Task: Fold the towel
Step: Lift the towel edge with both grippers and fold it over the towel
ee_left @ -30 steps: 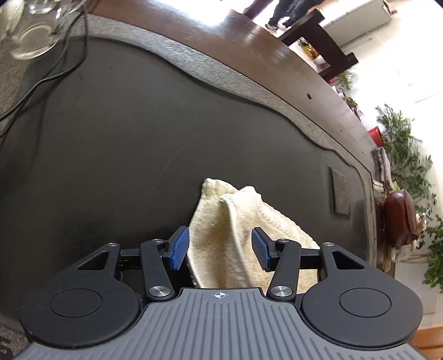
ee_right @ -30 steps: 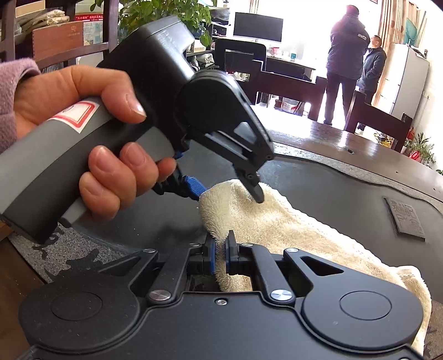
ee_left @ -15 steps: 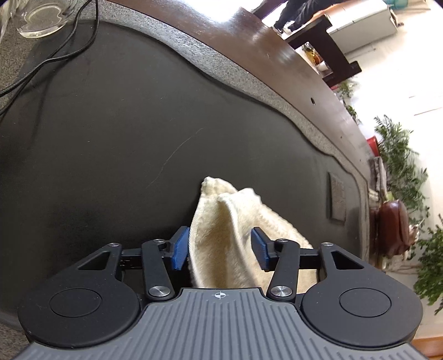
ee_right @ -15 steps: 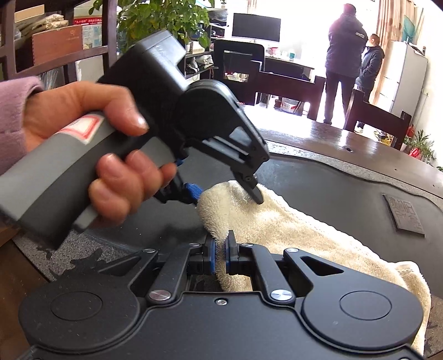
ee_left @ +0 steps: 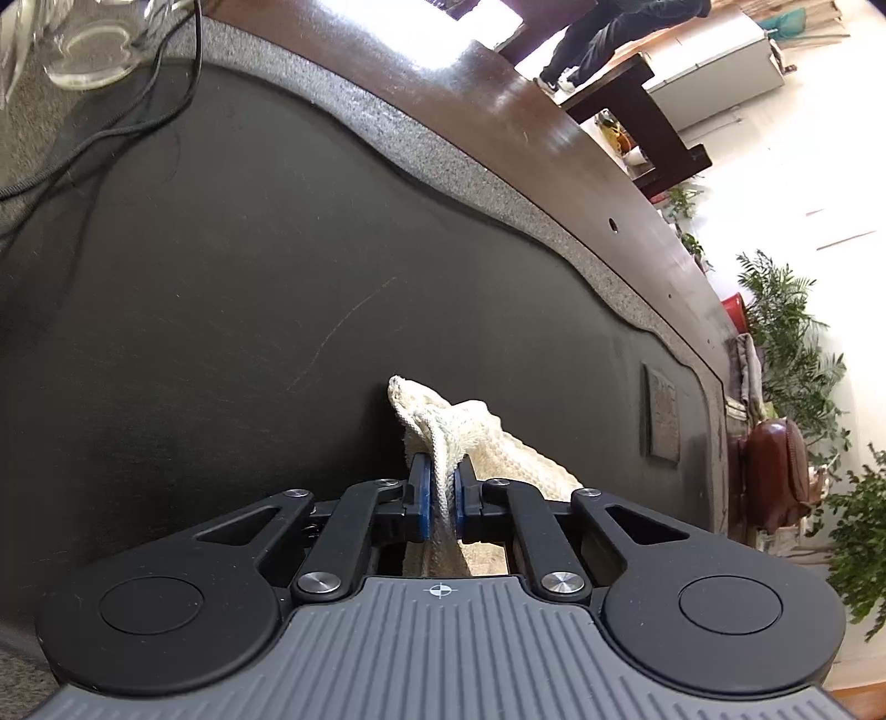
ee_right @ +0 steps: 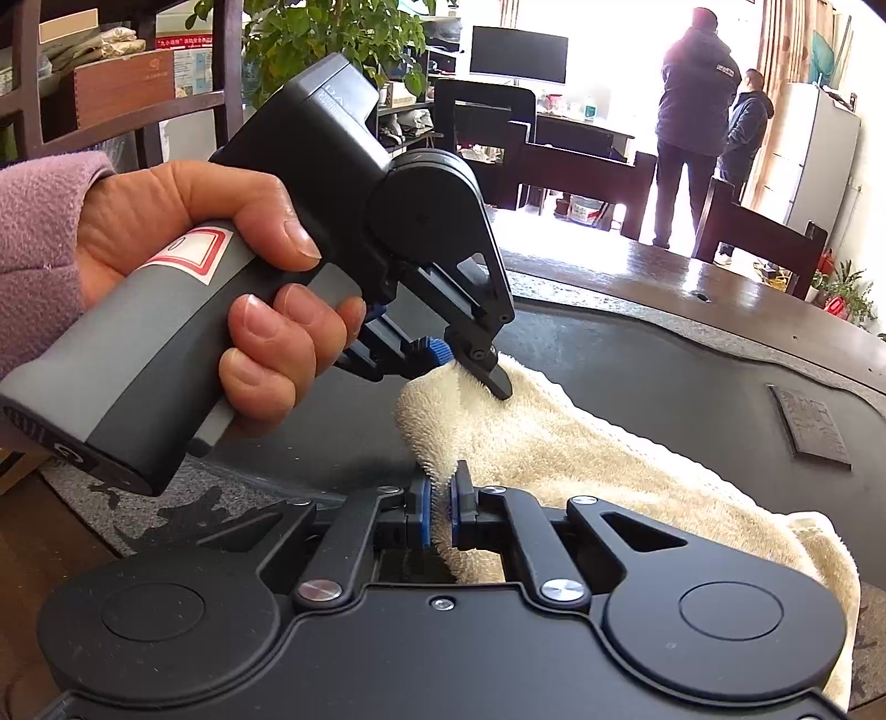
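Cream towel, left hand-held gripper now clamped

Fluffy terry-cloth towel on matt dark mat

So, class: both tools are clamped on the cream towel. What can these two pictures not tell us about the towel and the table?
- Left wrist view: most of the towel is hidden behind the left tool and its body; only a bunched corner shows.
- Right wrist view: the towel's near edge is covered by the right tool, its far end cut off at the right edge.
- Left wrist view: the glass vessel is cropped at the top corner.
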A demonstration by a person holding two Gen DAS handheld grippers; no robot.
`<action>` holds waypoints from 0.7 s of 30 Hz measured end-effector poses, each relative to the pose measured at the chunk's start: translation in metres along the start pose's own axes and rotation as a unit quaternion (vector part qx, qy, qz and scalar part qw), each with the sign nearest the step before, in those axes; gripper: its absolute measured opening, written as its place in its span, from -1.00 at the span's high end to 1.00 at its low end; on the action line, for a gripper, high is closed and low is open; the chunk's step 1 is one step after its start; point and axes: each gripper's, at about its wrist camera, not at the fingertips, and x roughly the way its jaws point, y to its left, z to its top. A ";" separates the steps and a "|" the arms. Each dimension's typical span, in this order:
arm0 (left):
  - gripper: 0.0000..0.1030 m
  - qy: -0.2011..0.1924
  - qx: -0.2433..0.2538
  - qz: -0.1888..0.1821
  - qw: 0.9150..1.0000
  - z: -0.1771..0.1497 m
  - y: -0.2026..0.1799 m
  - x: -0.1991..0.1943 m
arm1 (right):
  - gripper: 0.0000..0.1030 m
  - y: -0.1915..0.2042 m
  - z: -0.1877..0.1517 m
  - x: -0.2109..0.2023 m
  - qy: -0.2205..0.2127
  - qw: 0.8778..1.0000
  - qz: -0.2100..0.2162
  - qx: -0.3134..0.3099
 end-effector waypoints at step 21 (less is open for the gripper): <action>0.85 -0.046 0.048 0.023 0.997 -0.026 0.007 -0.057 | 0.87 0.025 -0.004 -0.028 -0.002 0.999 0.052 -0.004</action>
